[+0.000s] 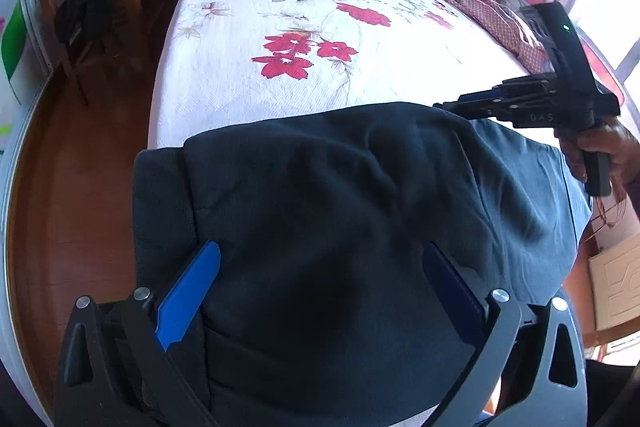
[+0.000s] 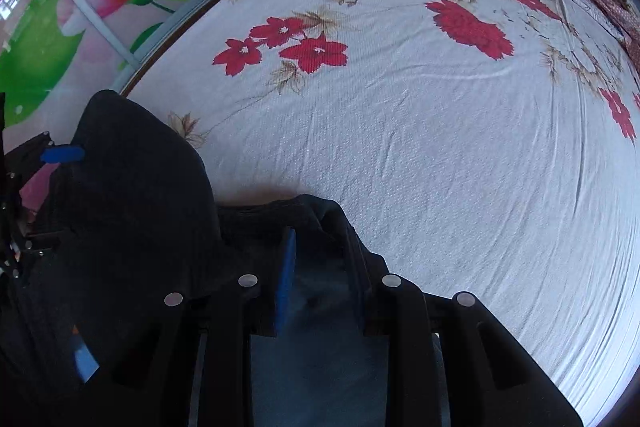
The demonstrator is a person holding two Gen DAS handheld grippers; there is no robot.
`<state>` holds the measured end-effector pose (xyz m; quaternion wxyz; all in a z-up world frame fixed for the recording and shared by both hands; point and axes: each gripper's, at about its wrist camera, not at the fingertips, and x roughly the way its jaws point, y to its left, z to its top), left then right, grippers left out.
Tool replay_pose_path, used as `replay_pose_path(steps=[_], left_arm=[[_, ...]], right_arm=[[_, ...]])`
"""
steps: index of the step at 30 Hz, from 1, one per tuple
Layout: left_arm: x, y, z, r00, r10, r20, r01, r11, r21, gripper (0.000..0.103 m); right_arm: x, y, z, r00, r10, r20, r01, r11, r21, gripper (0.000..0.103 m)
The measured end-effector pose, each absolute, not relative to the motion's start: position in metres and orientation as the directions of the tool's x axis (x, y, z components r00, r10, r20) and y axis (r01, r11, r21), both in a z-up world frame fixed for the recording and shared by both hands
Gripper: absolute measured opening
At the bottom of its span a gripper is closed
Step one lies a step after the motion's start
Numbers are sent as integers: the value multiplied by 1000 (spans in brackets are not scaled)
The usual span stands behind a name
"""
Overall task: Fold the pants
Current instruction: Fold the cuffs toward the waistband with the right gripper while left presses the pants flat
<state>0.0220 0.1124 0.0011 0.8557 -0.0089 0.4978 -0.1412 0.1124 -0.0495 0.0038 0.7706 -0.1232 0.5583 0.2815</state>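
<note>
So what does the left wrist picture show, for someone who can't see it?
Dark pants lie across the near edge of a bed with a white sheet printed with red flowers. The left gripper holds its jaws wide apart over them, while the right gripper reaches the far fold.

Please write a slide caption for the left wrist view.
Open left hand-held gripper straddling dark pants on floral bed sheet.

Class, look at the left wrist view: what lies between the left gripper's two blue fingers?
Only the dark pants: their fabric fills the gap between the left gripper's spread fingers.
</note>
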Motion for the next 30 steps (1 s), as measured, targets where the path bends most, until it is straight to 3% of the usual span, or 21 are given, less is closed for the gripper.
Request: replay_pose_path(steps=[1, 3, 8, 13, 18, 22, 26, 28, 30], left_arm=[[19, 109, 0, 466, -235, -853, 245, 961, -131, 101], [15, 107, -4, 471, -213, -856, 246, 964, -105, 101], [4, 102, -13, 500, -142, -854, 250, 968, -15, 101], [-3, 105, -13, 510, -137, -849, 235, 972, -15, 101], [-9, 105, -13, 516, -136, -846, 228, 973, -17, 101], [-11, 106, -14, 530, -135, -837, 221, 975, -17, 101], [-13, 109, -7, 522, -140, -841, 191, 981, -45, 101], [-13, 115, 4, 524, -84, -848, 111, 993, -30, 101], [-13, 120, 23, 565, -110, -818, 90, 993, -71, 101]], right_arm=[[113, -50, 4, 226, 291, -929, -568, 815, 117, 23], [110, -47, 3, 219, 281, -934, -565, 817, 114, 6], [93, -27, 17, 352, 145, -924, -562, 823, -85, 4], [106, -45, 36, 449, 151, -881, -471, 878, -90, 3], [116, -42, 6, 466, 145, -873, -441, 893, -87, 3], [118, -52, -14, 471, 188, -862, -363, 932, 5, 7], [112, -87, 15, 488, 328, -809, -265, 939, 221, 23], [99, -113, 35, 528, 402, -748, -222, 915, 336, 23], [85, -137, 44, 562, 398, -725, -161, 912, 377, 23]])
